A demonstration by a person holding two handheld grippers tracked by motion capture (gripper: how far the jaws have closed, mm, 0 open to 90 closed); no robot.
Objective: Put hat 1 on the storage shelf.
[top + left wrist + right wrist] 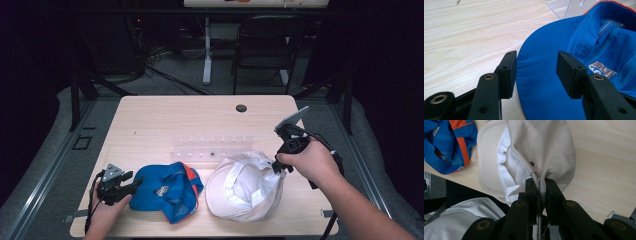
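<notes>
Between the right gripper (pixel 539 185) pads, cream canvas cap (pixel 544 147) fabric bunches.

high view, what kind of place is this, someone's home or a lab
Probably a lab or recording studio, not a home: a bare wooden table in a dark, curtained space, loose cables on the grey floor behind it, and a black folding chair beside another desk's leg.

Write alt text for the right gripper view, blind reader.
The right gripper is shut on a pinched fold of the cream cap, which hangs inside-out over the wooden table. A blue and orange cap lies at upper left.
</notes>
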